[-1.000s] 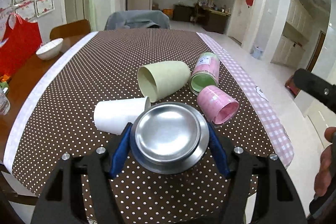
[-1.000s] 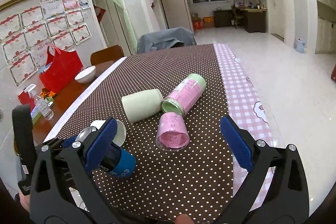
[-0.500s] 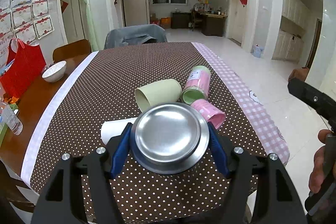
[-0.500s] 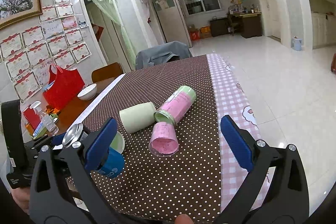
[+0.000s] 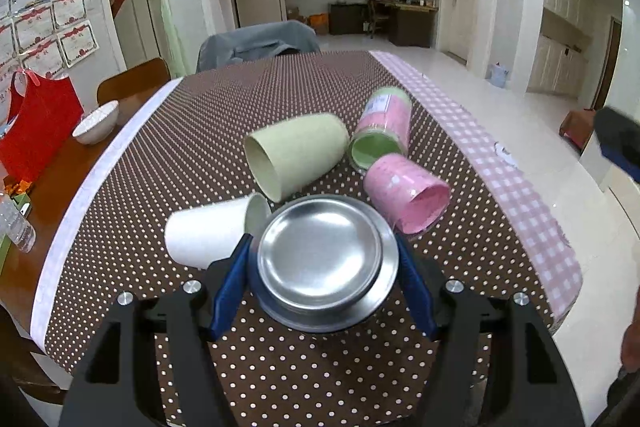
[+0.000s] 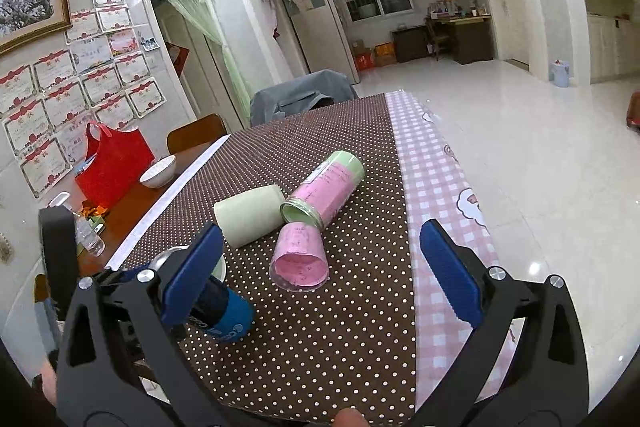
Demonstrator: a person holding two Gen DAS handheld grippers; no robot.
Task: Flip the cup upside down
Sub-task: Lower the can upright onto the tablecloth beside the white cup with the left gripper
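The left hand-held gripper (image 5: 323,267) is clamped on a blue steel cup (image 5: 323,259), its blue pads pressing the cup's sides; the cup's shiny metal base faces the left wrist camera. In the right wrist view the same cup (image 6: 224,311) shows as a blue body pointing toward the near edge of the bench (image 6: 320,347), held above the dotted brown cloth, though whether it touches the cloth cannot be told.

The right hand-held gripper (image 6: 324,267) stands wide apart with nothing between its pads, hovering over the near right part of the bench.

Just beyond the held cup lie four other cups on their sides. A white cup (image 5: 212,231) lies to the left, its mouth close beside the steel cup. A pale green cup (image 5: 294,153) lies behind it, open mouth turned to the left. A pink cup (image 5: 408,193) lies to the right, mouth toward the near right. Behind that, a pink-and-green bottle-like cup (image 5: 382,127) lies touching or just beside the pale green cup and the pink one.

Further left, on the bare wooden part of the bench, sit a white bowl (image 5: 96,123), a red bag (image 5: 36,131) and a clear plastic bottle (image 5: 16,223). A pink checked strip (image 5: 500,183) borders the cloth on the right.
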